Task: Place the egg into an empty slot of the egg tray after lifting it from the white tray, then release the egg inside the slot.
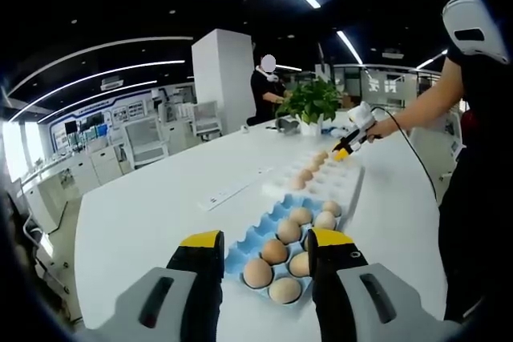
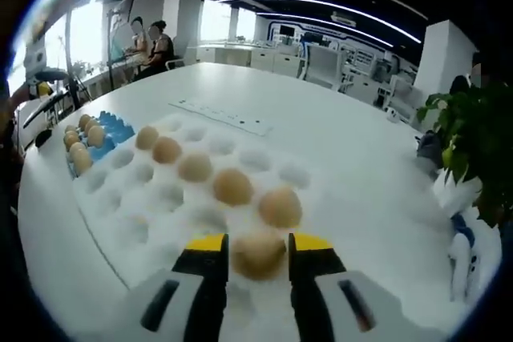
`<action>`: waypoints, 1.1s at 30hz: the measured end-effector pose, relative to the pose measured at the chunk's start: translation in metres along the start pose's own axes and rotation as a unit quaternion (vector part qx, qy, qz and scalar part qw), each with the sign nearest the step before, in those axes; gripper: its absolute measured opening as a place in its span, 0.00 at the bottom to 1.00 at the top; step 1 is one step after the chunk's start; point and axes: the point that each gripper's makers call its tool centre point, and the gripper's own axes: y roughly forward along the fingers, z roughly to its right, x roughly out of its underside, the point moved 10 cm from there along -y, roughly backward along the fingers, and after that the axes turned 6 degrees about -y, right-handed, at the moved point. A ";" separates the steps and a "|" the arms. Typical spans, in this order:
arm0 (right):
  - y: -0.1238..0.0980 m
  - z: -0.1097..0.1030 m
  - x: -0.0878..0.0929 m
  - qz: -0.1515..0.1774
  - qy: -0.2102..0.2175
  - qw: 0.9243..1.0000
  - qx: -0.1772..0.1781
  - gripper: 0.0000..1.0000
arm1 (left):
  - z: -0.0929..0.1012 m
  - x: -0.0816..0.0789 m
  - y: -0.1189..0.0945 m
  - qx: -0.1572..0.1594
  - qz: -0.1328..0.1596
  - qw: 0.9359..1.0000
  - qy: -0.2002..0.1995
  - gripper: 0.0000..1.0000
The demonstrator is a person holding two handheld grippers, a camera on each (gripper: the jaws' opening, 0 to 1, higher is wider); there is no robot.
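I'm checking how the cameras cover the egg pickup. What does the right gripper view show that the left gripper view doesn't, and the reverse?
Right gripper view: the right claw with its jaws around an egg on the white tray.
Left gripper view: the open left claw above the blue egg tray, and the person's hand.
Both: the two trays, the table and a potted plant.

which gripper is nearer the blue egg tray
Left. The left gripper hovers right over the blue egg tray; the right gripper is across the table at the white tray, around an egg.
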 end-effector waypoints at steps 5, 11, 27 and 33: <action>0.003 -0.002 0.001 -0.010 0.007 1.000 -0.002 0.28 | -0.001 0.000 0.000 0.000 0.000 1.000 0.000 0.42; 0.002 -0.009 0.002 -0.013 0.017 1.000 -0.014 0.28 | -0.002 -0.002 -0.001 -0.002 0.002 1.000 0.001 0.42; -0.018 -0.009 -0.012 0.026 0.002 1.000 0.004 0.25 | -0.004 0.000 -0.001 -0.004 -0.002 1.000 0.000 0.42; -0.029 -0.013 -0.023 0.043 -0.020 0.999 -0.019 0.25 | -0.004 0.001 -0.002 -0.003 -0.003 1.000 -0.001 0.42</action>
